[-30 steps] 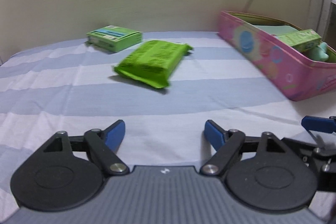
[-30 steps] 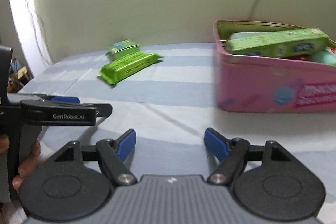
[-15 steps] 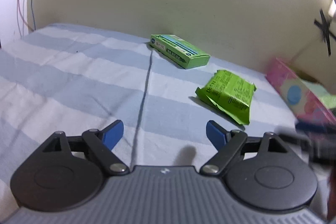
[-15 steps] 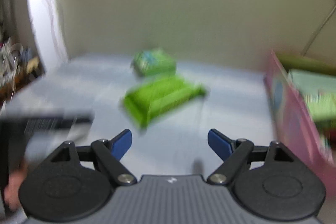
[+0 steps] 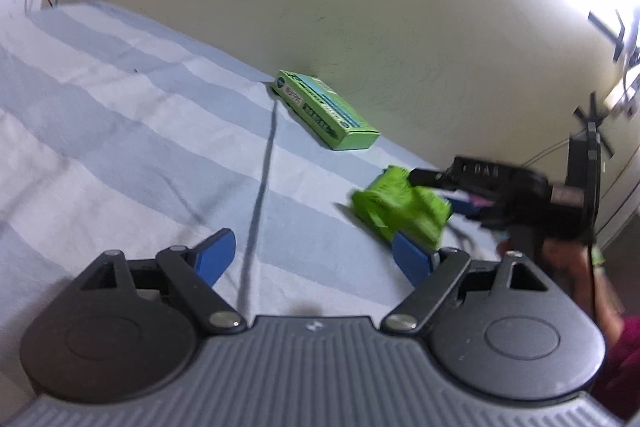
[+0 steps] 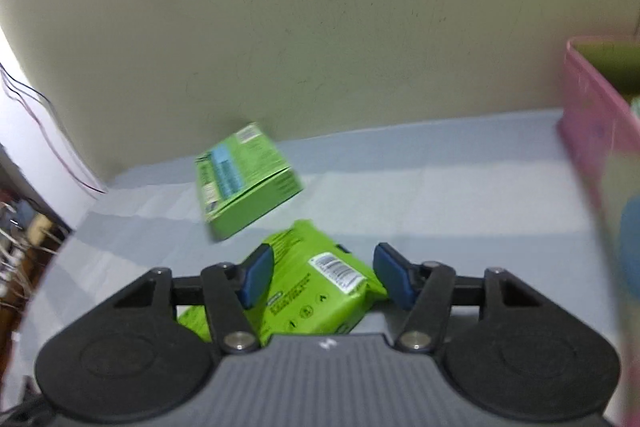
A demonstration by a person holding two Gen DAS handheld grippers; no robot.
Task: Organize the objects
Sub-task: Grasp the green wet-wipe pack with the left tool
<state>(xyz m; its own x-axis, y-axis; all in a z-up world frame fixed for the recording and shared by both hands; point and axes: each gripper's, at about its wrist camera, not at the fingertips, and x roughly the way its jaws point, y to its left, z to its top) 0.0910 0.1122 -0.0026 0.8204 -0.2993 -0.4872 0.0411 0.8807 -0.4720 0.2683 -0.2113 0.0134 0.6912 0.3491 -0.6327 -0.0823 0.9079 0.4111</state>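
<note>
Two blue pads of the right gripper [image 6: 322, 277] closing around a soft, light green pouch [image 6: 316, 287], best pinched mid-body; left gripper [image 5: 312, 255] spread, empty.

- Supporting surface: a bed [image 5: 120, 115] covered with a sheet in pale blue and white stripes, set against a cream wall.
- Green box [image 5: 326, 110]: lies flat near the wall.
- Green packet [image 6: 316, 291]: lies just in front of the box.
- Pink container [image 6: 592, 131]: stands on the sheet at the right.
</note>
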